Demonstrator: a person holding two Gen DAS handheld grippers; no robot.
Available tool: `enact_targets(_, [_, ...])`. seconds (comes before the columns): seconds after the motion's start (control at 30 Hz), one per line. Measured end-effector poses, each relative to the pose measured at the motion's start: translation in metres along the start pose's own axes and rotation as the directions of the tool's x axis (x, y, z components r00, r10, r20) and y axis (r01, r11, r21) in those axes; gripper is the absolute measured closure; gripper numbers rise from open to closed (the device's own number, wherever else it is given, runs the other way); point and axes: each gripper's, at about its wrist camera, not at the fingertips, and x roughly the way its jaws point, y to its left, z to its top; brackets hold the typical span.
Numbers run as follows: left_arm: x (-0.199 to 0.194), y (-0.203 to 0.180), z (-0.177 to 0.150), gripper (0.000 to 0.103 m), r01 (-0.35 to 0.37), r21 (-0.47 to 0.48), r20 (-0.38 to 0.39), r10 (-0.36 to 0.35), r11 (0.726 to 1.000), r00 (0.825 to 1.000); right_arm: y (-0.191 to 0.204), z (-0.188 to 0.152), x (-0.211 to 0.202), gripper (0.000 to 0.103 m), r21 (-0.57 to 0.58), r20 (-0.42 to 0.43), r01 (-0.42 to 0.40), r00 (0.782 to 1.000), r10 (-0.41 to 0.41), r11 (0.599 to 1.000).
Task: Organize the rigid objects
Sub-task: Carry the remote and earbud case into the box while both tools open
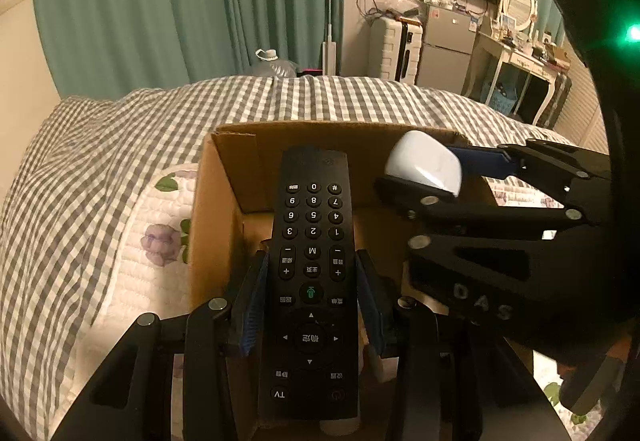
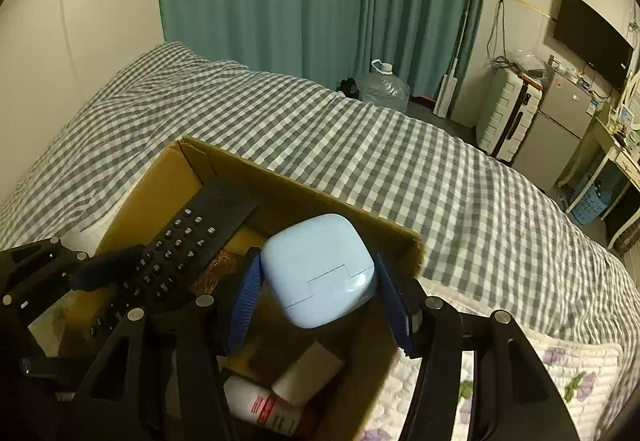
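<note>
An open cardboard box (image 1: 224, 177) (image 2: 168, 181) sits on the bed. My left gripper (image 1: 310, 295) is shut on a black TV remote (image 1: 312, 281), keypad up, held over the box opening. The same remote (image 2: 192, 241) appears at left in the right wrist view, with the left gripper (image 2: 108, 273) around it. My right gripper (image 2: 320, 281) is shut on a pale blue rounded plastic case (image 2: 320, 269), also above the box. In the left wrist view that case (image 1: 424, 165) looks white, with the right gripper (image 1: 432, 177) reaching in from the right.
Inside the box lie a white bottle with a red and green label (image 2: 264, 407) and a white block (image 2: 308, 373). The box rests on a floral quilt (image 1: 152, 241) over a grey checked bedspread (image 2: 360, 145). Beyond the bed are green curtains, a water jug, suitcase and fridge.
</note>
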Motion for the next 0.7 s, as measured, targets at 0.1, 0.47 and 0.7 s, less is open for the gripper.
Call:
enact_targets(0.1, [0.007,0.001,0.000,0.060,-0.008,-0.009,-0.006,0.008,1.000,1.000,0.001,-0.001,0.008,0.046,0.001,0.001,-0.006,1.000,0.006,1.000])
enact_targets(0.47, [-0.006,0.000,-0.002,0.051,-0.006,-0.017,0.022,0.006,1.000,1.000,-0.001,-0.003,-0.007,0.036,0.021,0.020,0.020,1.000,-0.020,1.000])
enact_targets(0.7, [-0.059,-0.007,0.007,0.047,-0.038,-0.024,0.100,0.041,0.999,0.994,-0.013,0.000,-0.070,0.030,0.030,0.081,0.093,0.992,-0.095,0.995])
